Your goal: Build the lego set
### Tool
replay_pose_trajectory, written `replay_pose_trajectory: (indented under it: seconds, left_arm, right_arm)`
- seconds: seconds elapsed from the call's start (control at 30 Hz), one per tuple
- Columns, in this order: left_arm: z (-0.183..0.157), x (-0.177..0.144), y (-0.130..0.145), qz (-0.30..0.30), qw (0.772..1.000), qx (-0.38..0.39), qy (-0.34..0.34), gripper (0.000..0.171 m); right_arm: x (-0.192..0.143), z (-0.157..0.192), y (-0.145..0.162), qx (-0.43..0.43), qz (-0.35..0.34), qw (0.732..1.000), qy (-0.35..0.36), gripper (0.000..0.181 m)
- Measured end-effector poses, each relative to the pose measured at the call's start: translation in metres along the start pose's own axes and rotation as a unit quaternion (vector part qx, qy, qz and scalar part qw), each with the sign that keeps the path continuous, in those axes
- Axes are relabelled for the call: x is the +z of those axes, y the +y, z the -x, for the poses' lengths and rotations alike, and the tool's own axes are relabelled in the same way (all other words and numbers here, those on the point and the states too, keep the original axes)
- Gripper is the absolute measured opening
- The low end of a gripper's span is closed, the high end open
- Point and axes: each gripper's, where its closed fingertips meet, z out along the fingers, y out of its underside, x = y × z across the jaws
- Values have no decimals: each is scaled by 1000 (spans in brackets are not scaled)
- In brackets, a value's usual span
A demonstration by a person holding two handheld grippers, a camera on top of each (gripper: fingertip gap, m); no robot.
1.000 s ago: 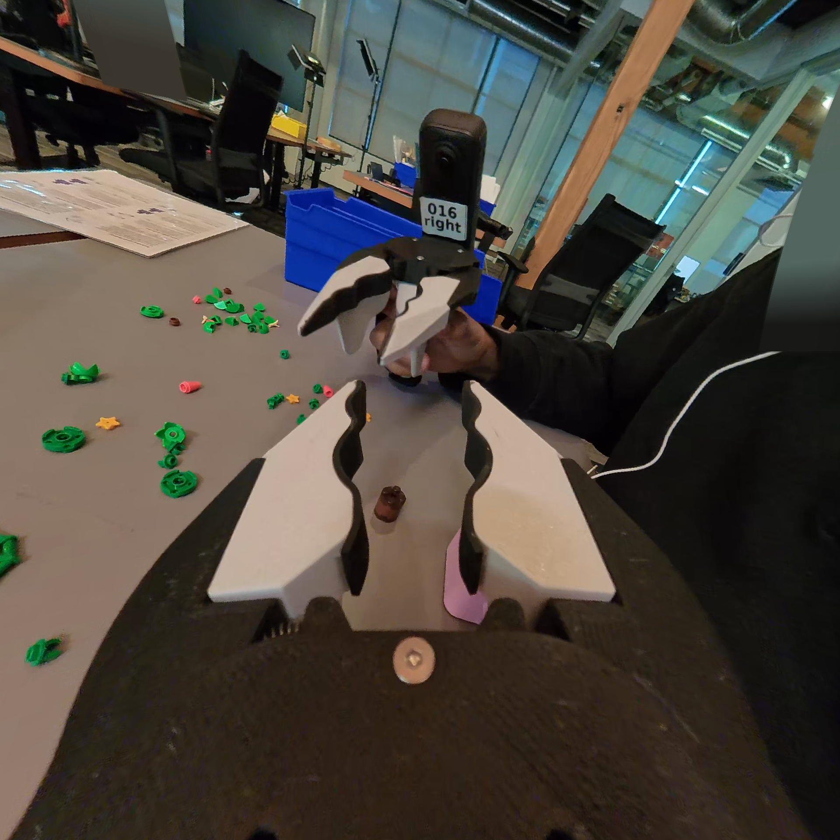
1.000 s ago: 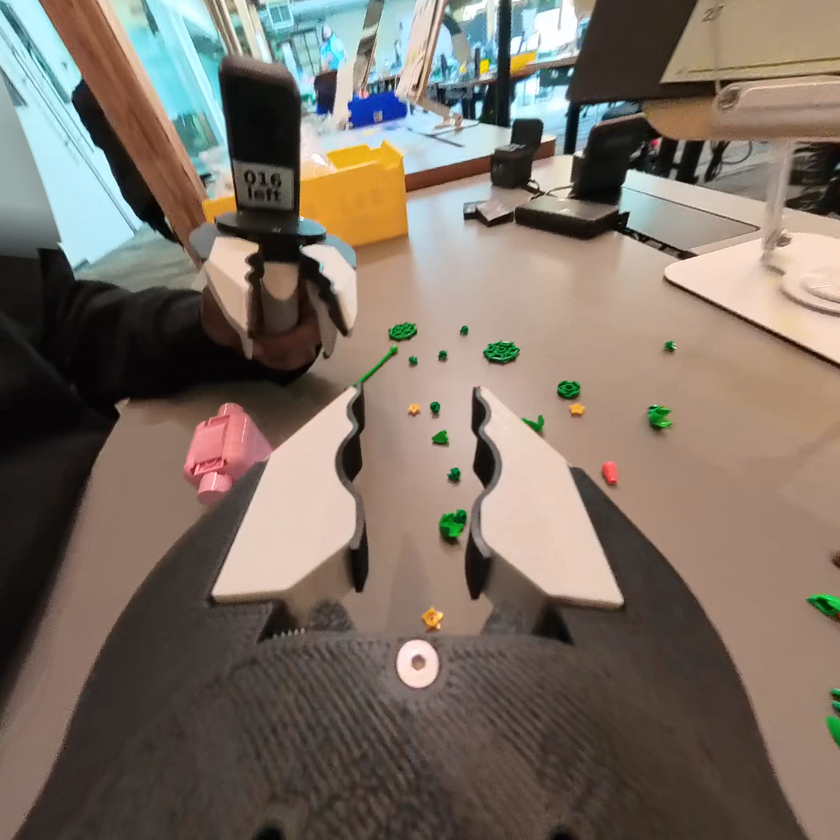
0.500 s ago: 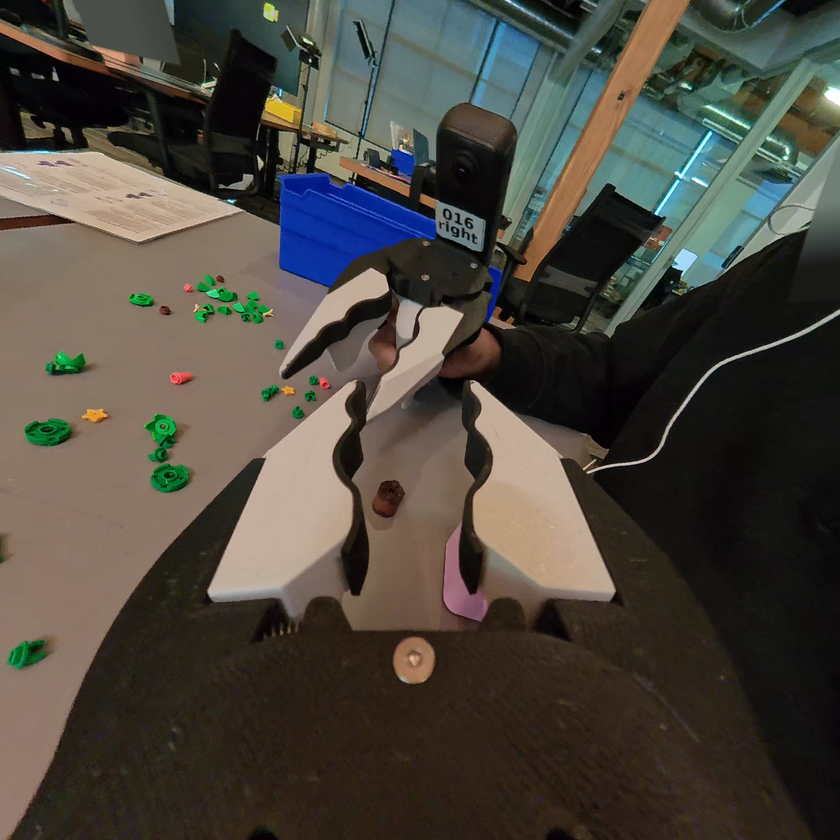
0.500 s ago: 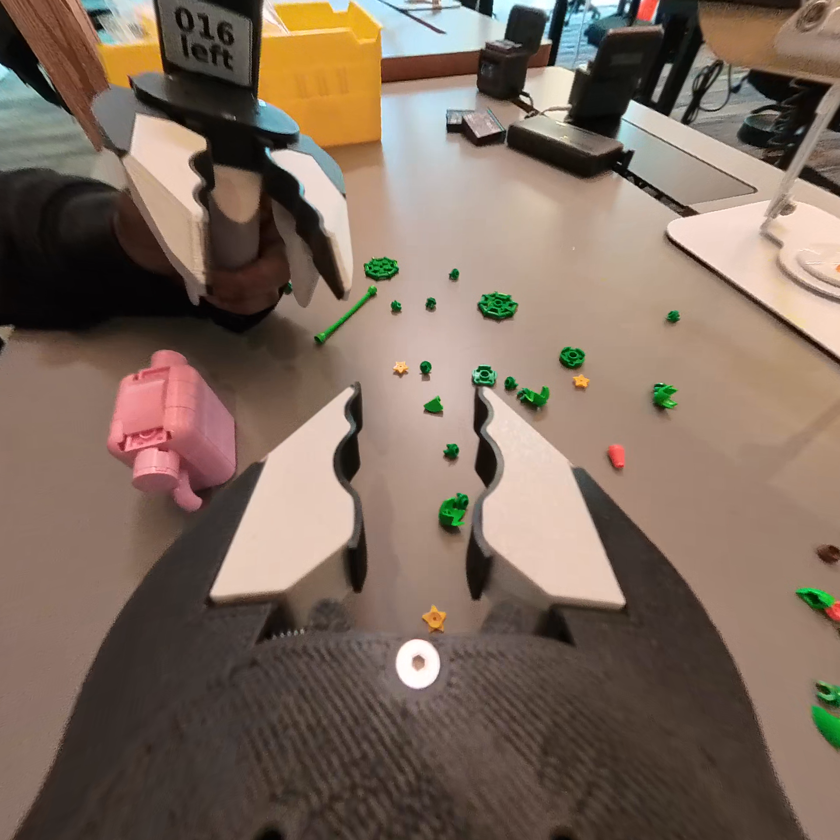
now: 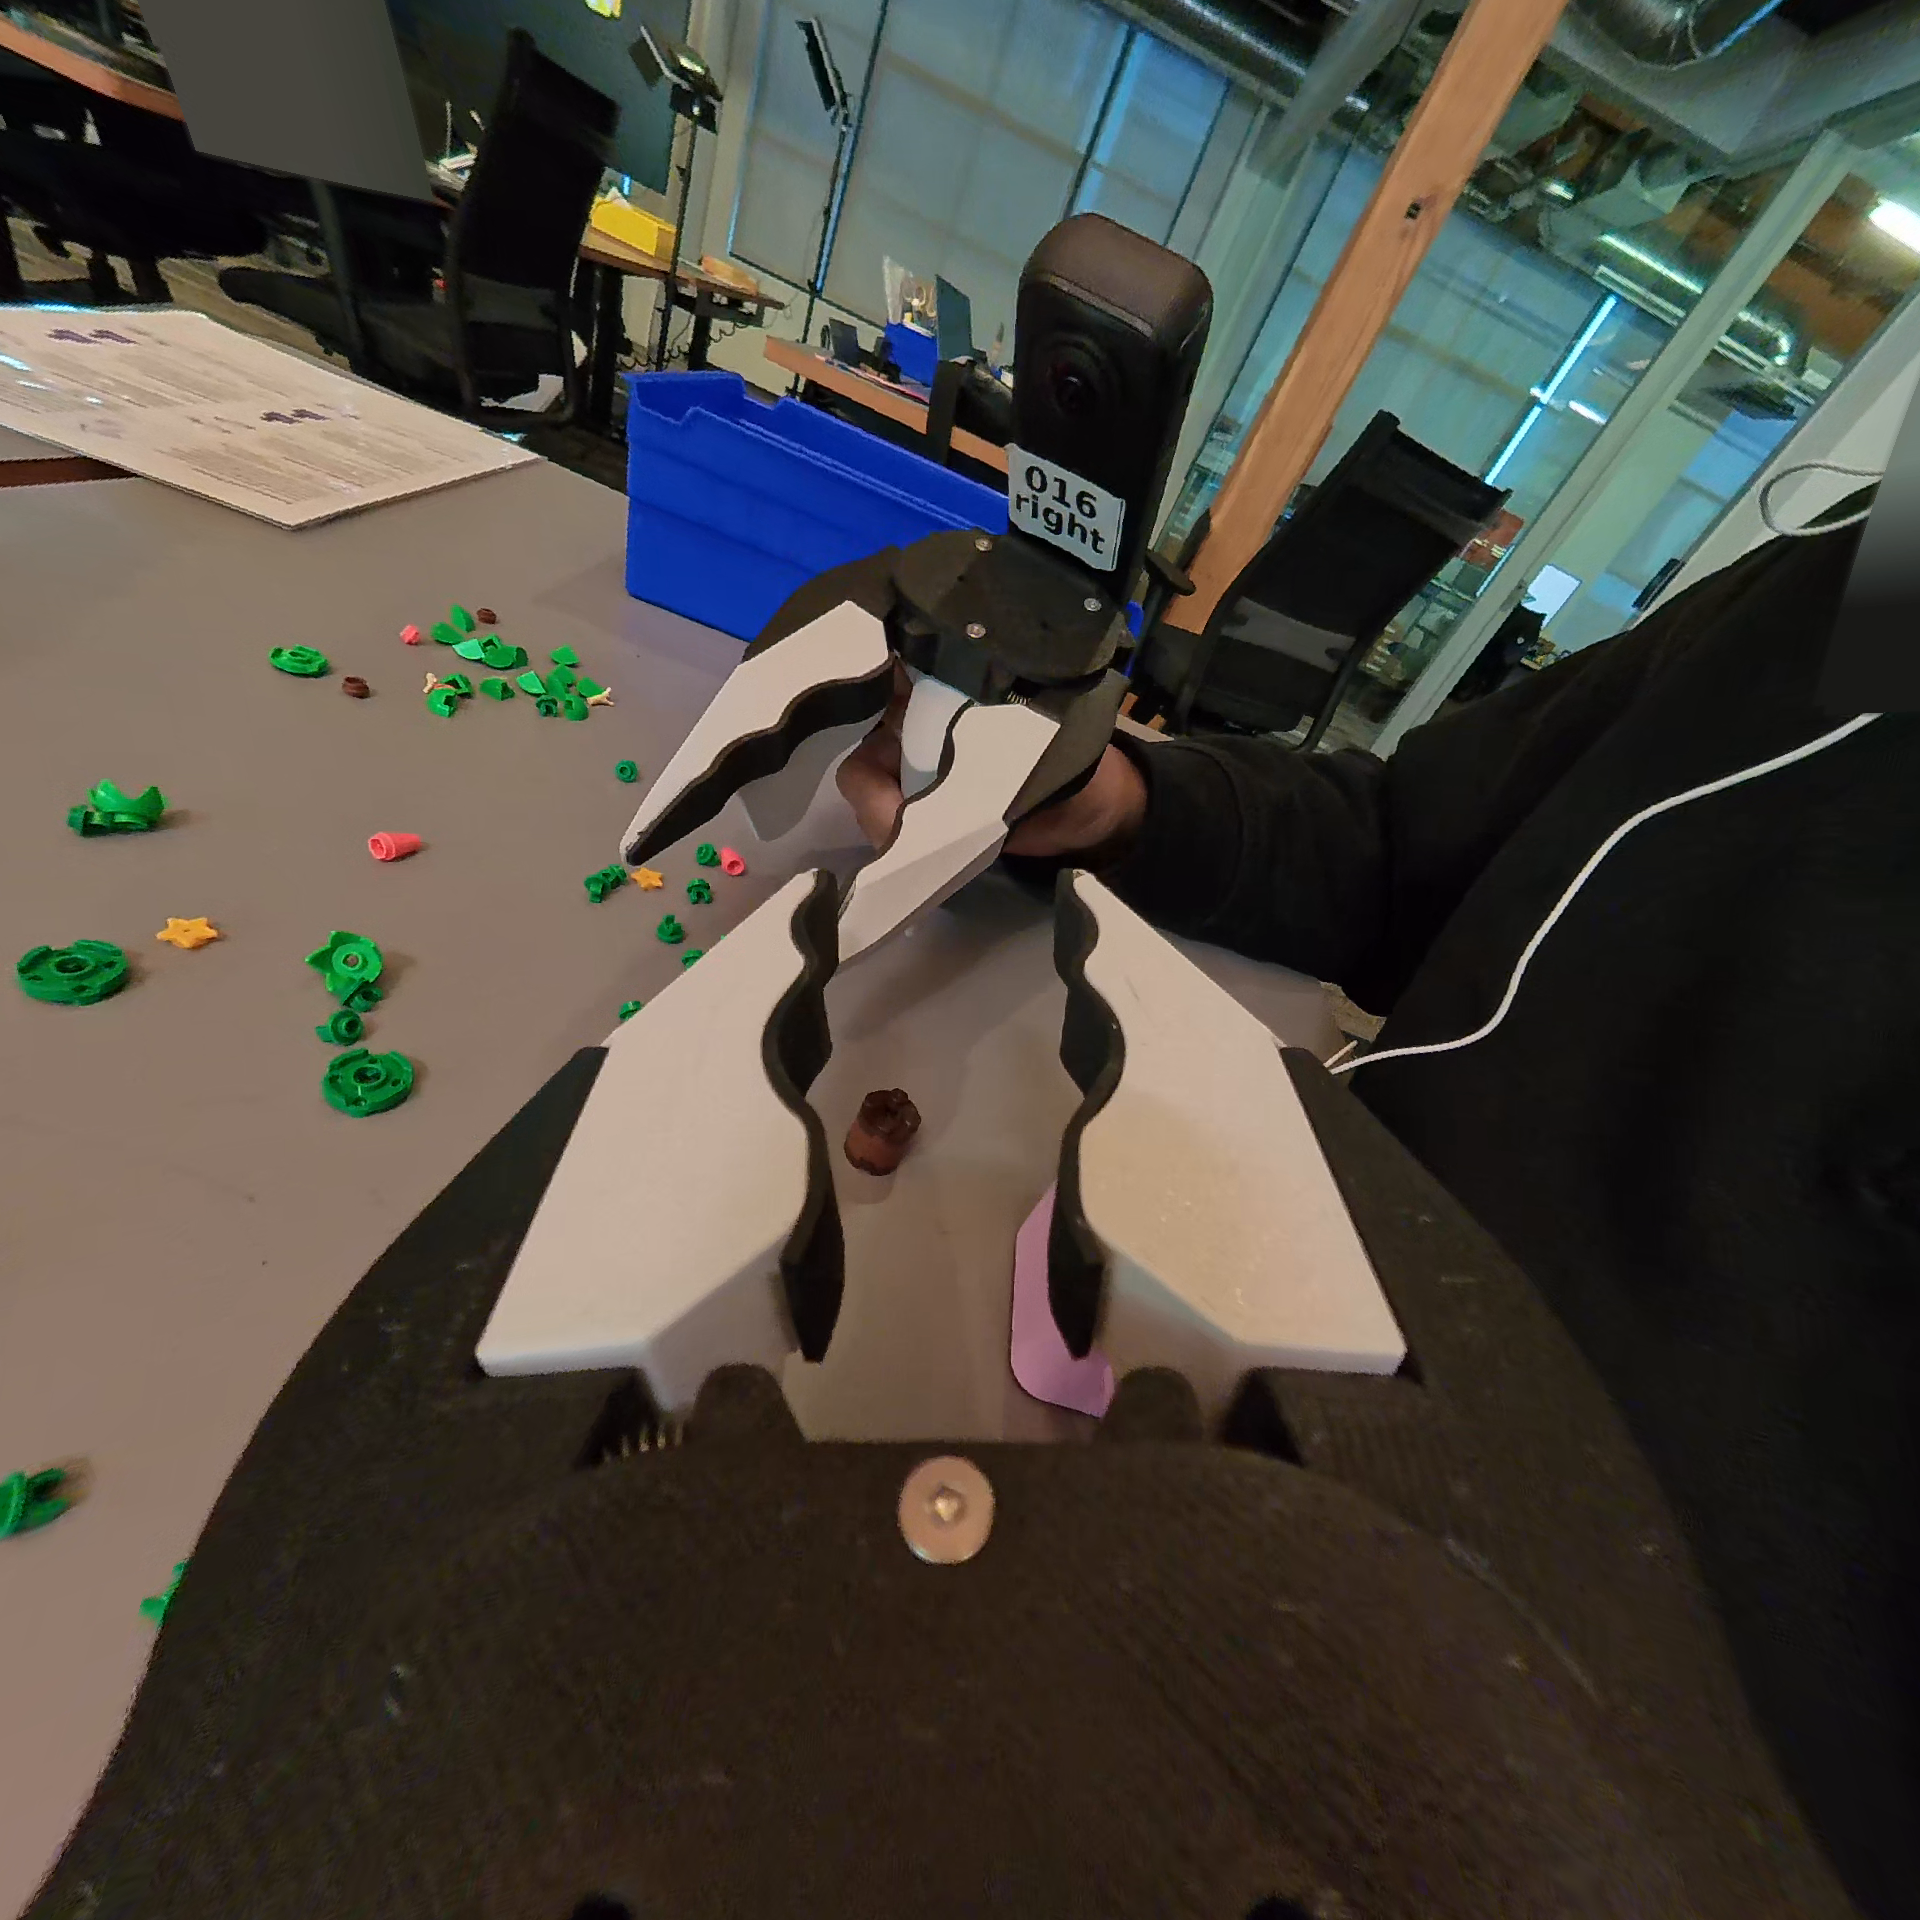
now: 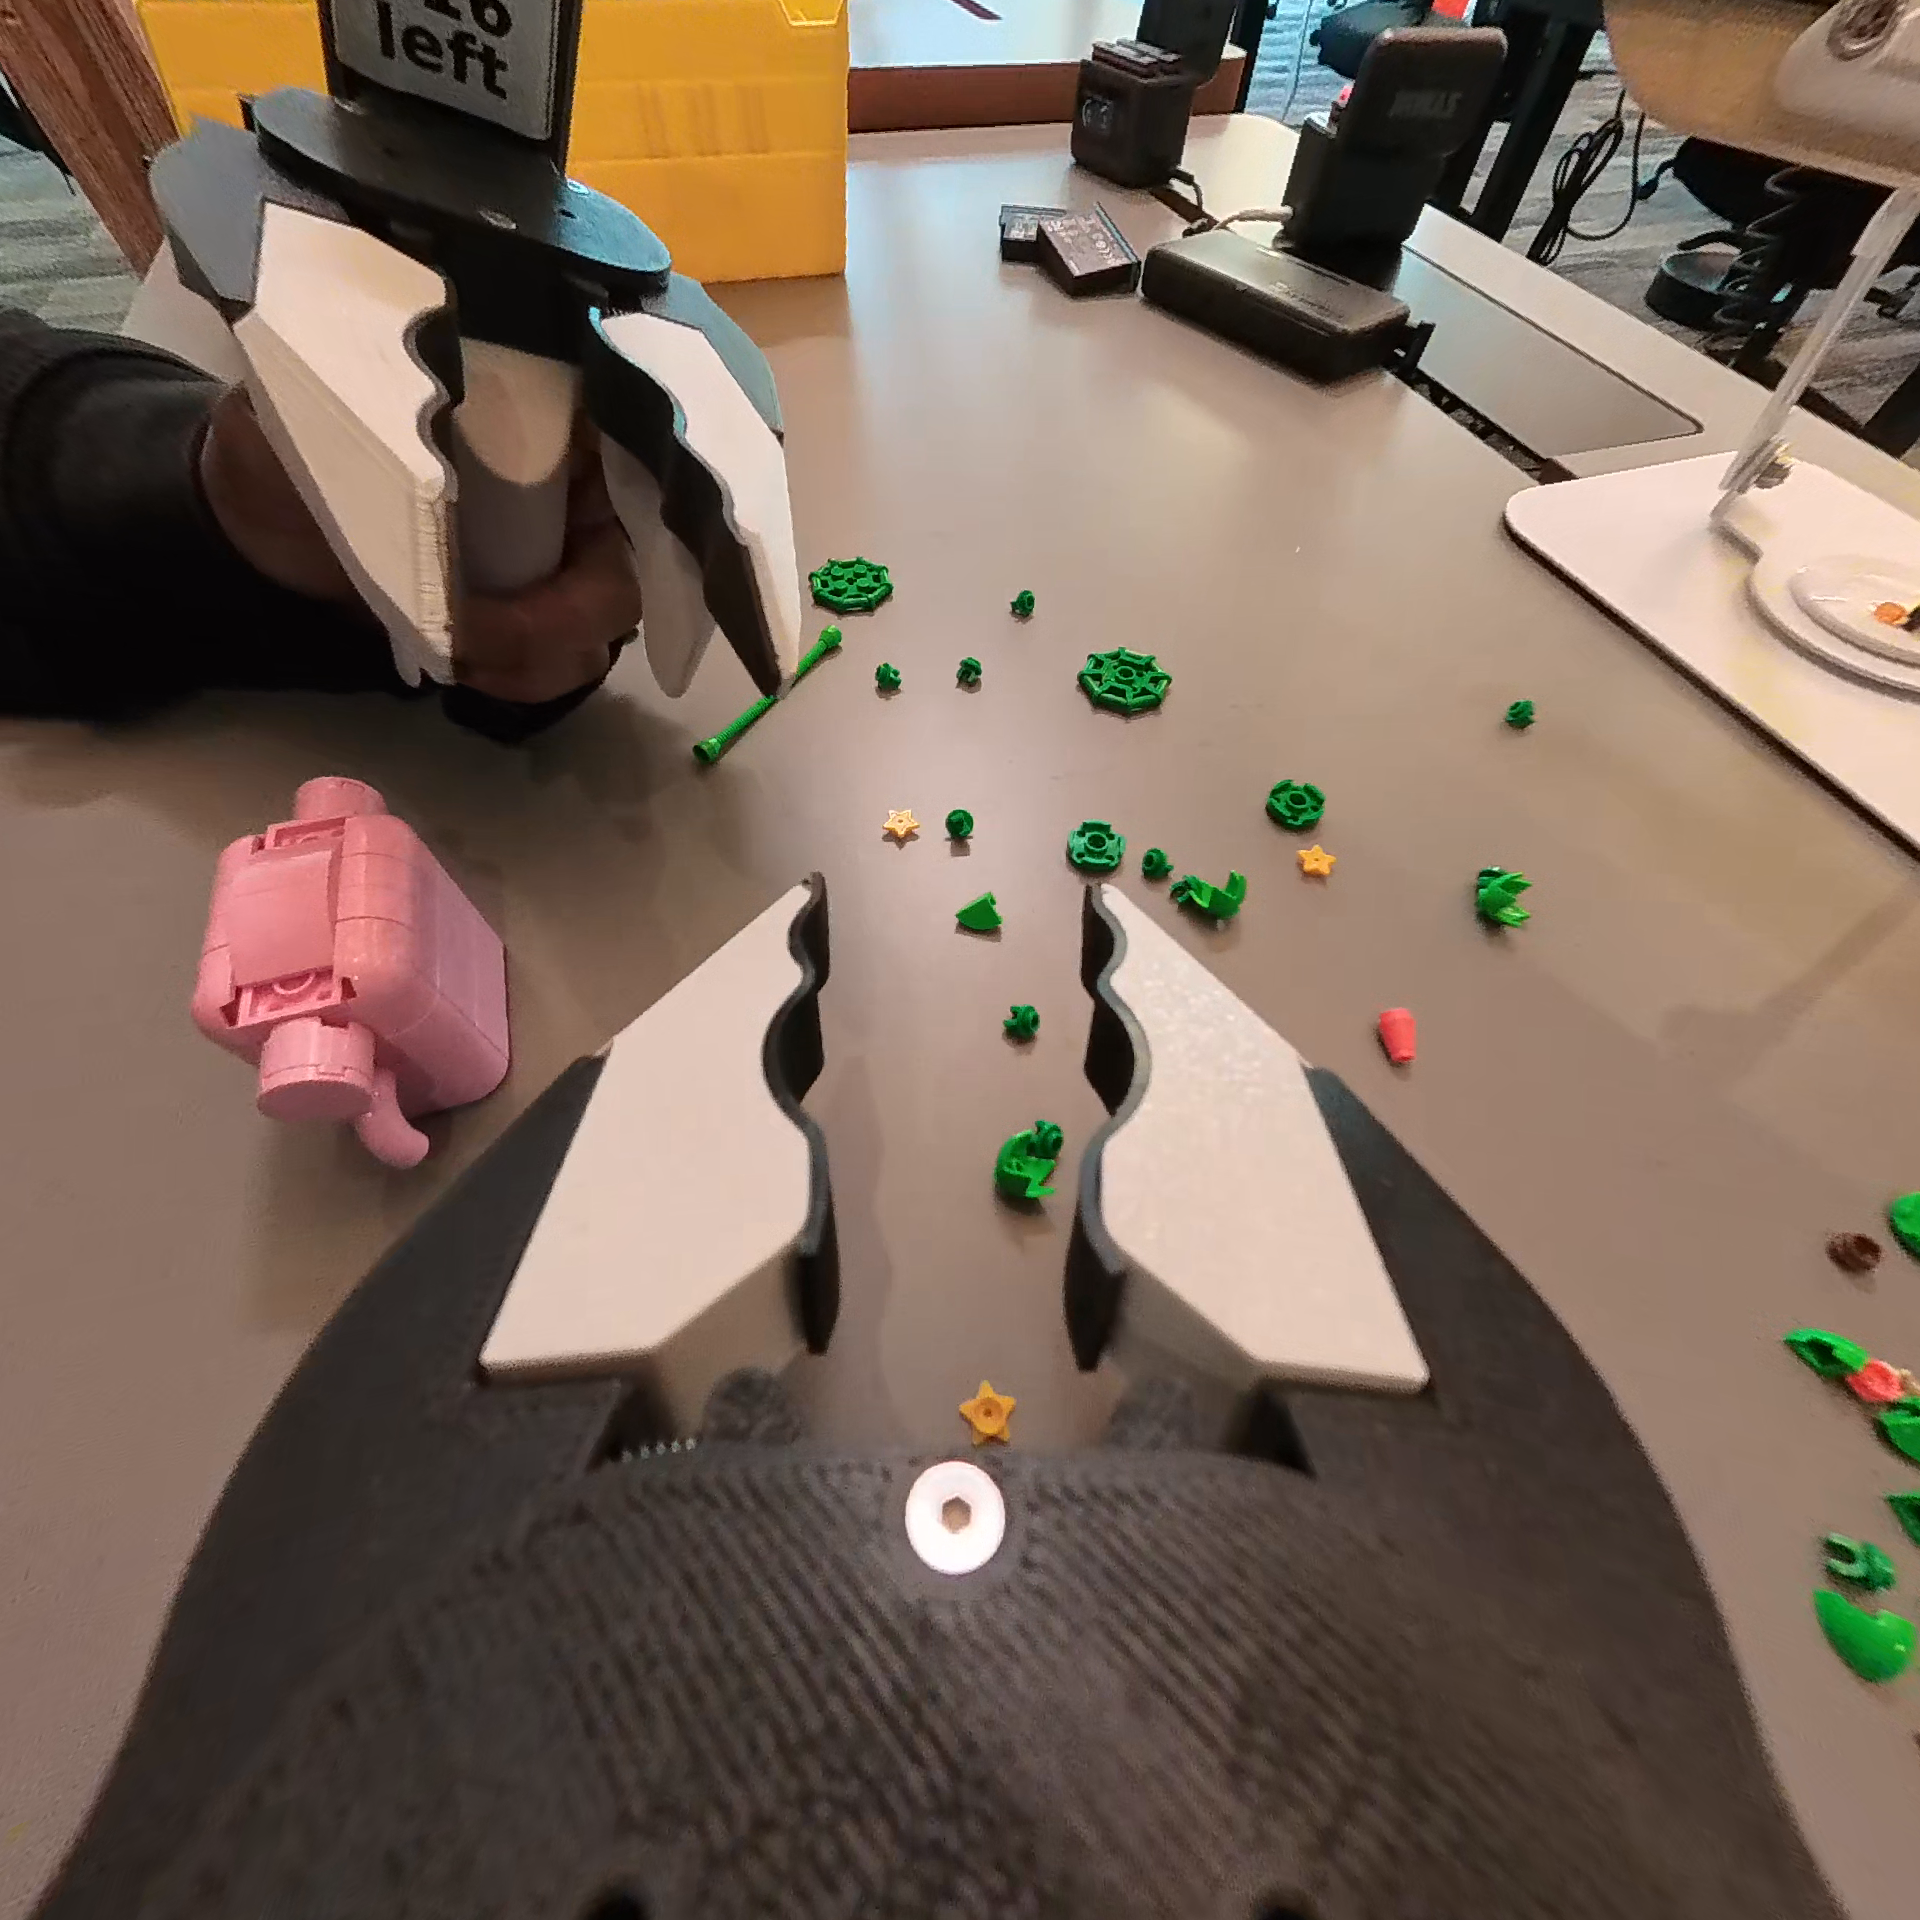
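Table (image 6: 1195, 436): grey, wide, strewn with loose lego. I take the pink block assembly (image 6: 348, 971) as my landmark; it lies on its side, the biggest built piece in sight.

Left gripper (image 5: 940, 935): jaws apart, nothing between the pads. It hangs just past the pink assembly, whose edge shows under one finger. A small brown stud piece (image 5: 881, 1130) stands on the table in the gap, touching neither finger.

Right gripper (image 6: 948, 904): jaws apart too, empty, low over the scatter on the far side of the pink assembly from the left gripper. A green leaf piece (image 6: 1027, 1162) and a tiny green stud (image 6: 1021, 1021) lie between its fingers; a yellow star (image 6: 986, 1411) sits near its palm.

Risks, as I judge them:
- The two grippers are close; a fingertip clash could jolt either one.
- Closing the right jaws here may catch two green bits at once, or flick one away.
- The brown piece is small and round; an off-centre pinch could tip or roll it.
- The green rod (image 6: 767, 698), beyond the assembly, lies right at the left fingertip and could be swept.
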Motion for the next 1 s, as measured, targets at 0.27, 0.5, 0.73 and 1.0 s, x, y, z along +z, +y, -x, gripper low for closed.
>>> replay_pose_trajectory:
  seconds: [0.27,0.5,0.73,1.0]
  left_arm:
    - [1,-1,-1,-1,1000,2,-4,38]
    - [0,-2,-3,4,1000,26,-13,37]
    - [12,-18,-20,-22,995,62,-74,31]
    - [37,-87,-74,-119,939,183,-265,0]
  right_arm:
    - [-3,-7,-1,-4,-4,1000,20,46]
    - [-86,-112,-13,50,-55,975,212,45]
    - [-103,-143,13,103,-50,963,243,42]
    - [-74,-124,20,172,-64,970,158,42]
